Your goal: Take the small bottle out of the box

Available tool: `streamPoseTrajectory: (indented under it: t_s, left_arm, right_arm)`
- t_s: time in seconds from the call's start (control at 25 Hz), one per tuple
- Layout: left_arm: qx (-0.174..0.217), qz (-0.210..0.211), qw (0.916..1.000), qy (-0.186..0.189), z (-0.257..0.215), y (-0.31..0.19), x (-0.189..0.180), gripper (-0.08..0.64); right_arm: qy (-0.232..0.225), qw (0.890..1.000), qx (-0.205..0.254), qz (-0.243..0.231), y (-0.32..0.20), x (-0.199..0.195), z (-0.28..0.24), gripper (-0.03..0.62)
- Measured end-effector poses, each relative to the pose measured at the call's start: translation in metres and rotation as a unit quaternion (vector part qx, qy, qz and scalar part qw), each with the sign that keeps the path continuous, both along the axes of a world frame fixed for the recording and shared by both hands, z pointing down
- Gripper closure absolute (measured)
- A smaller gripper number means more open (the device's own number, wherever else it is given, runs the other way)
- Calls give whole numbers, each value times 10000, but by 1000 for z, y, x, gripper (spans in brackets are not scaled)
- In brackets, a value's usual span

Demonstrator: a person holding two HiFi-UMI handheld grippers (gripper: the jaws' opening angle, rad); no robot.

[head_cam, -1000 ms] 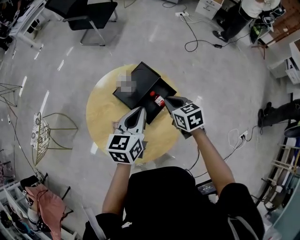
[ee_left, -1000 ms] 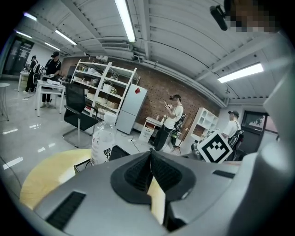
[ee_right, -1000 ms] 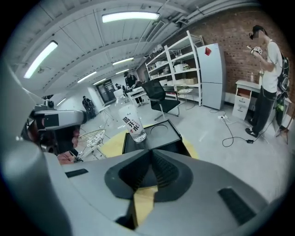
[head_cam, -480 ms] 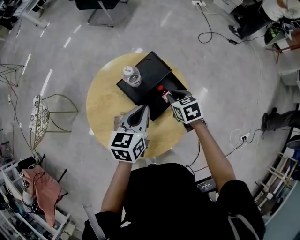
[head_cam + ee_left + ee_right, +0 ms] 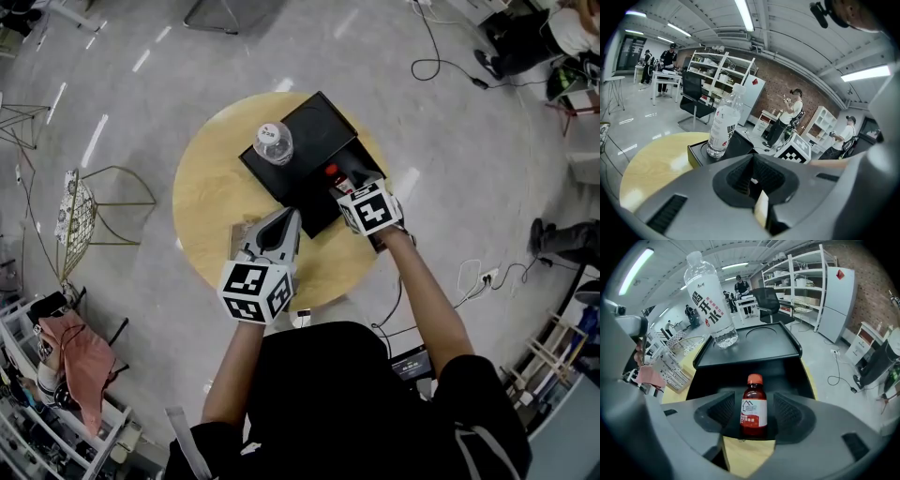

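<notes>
The right gripper (image 5: pixel 345 184) comes down lower over the box (image 5: pixel 323 122). Its jaws are just opening wide. The small bottle (image 5: pixel 753 401) now stands free between them.

The water bottle (image 5: pixel 711 301) on the far half of the black box (image 5: pixel 754 350) has big dark characters 喝开水 running down its white label. The small bottle (image 5: pixel 753 405) carries a white label with a red house logo, its print too small to read.
</notes>
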State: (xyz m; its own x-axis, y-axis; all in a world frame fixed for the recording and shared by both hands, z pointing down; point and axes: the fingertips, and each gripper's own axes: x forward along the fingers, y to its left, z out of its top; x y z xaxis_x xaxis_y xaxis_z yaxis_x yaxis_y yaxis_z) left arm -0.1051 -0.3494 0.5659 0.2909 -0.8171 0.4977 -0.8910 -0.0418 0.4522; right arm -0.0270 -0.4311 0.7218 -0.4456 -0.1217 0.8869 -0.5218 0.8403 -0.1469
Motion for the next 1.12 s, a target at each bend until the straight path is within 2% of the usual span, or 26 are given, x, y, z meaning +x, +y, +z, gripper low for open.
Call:
streamPoseTrajectory:
  t_s: [0.24, 0.4, 0.6, 0.84, 1.12]
  left_arm:
    - [-120, -112, 9999, 48, 14, 3, -9, 549]
    - [-136, -173, 9997, 82, 17, 3, -11, 549]
    - [-159, -253, 9995, 71, 20, 7, -15, 549]
    - [-155, -297, 9994, 83, 19, 12, -14, 549]
    - [-181, -351, 9992, 115, 21, 17, -19, 549]
  right_arm:
    - [444, 9985, 143, -289, -4, -9, 15, 336]
    - [827, 9949, 76, -565, -5, -10, 27, 331]
    - [1104, 9915, -56, -680, -4, -10, 34, 331]
    - [1646, 9823, 95, -884, -2, -5, 45, 331]
    - [1766, 9802, -29, -899, -1, -6, 47, 331]
